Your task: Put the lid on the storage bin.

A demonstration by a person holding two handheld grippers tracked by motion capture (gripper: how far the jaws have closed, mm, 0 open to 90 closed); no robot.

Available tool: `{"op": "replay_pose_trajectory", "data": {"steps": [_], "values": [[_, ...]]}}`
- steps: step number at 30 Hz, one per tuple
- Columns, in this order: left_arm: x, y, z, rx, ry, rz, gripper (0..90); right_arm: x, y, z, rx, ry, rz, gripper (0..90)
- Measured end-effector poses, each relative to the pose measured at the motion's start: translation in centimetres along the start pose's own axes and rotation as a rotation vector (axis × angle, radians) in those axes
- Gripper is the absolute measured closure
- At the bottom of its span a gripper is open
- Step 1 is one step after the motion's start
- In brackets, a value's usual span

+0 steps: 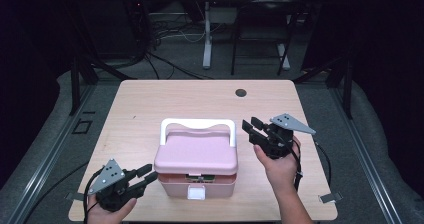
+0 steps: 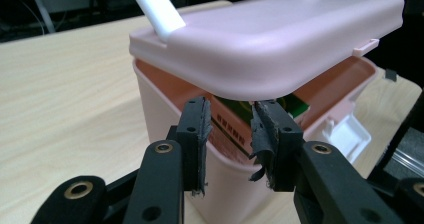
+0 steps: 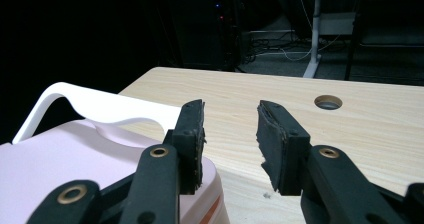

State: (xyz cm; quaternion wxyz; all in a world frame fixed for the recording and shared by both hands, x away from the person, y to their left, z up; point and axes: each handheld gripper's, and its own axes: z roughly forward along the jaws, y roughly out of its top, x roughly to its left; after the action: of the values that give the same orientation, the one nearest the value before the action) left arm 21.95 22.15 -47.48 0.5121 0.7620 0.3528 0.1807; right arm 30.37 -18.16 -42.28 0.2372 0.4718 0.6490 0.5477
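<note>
So the pink box (image 1: 196,160) sat on the worktop (image 1: 140,104) toward the person's edge, white handle (image 1: 197,125) standing up at the far side of the box, white latch (image 1: 196,192) flipped down on the near face. The lid (image 2: 270,39) wasn't seated: in the left gripper view it hovered over the box rim with a gap, and something green and printed peeked out from inside, couldn't tell what it was. The left claw (image 2: 229,139) was right at the box's near left corner, parted a bit with nothing between the jaws, aimed at that gap under the lid edge. The right claw (image 1: 253,130) hung just beside the box's right side, up near the handle end, also parted and holding nothing. Looked to me like the lid-handling step, opening or closing, hard to call. Next move probably needed the left claw to catch the lid edge cleanly while the right steadied the box or took the handle, or the whole box would've slid.
</note>
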Motion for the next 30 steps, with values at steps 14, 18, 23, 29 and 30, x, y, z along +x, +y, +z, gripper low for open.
{"op": "replay_pose_trajectory", "data": {"steps": [14,18,23,29,30], "values": [[0.0,-1.2,0.1,0.026,-0.005,-0.017,66.9,0.1,-0.2,0.2,0.003,0.001,0.001,62.5],[0.2,-1.6,0.0,0.021,-0.005,-0.031,66.9,0.1,-0.1,0.1,0.0,0.002,0.004,62.3],[0.5,-2.2,-0.2,0.03,0.002,-0.051,66.9,0.0,-0.1,0.0,-0.002,0.0,0.003,62.2],[1.1,-2.4,-0.4,0.025,0.026,-0.068,66.9,0.0,-0.1,0.0,-0.008,0.001,0.001,62.3],[1.2,-2.4,-0.4,0.026,0.03,-0.071,66.9,0.0,-0.1,0.0,-0.006,0.0,0.002,62.2]]}}
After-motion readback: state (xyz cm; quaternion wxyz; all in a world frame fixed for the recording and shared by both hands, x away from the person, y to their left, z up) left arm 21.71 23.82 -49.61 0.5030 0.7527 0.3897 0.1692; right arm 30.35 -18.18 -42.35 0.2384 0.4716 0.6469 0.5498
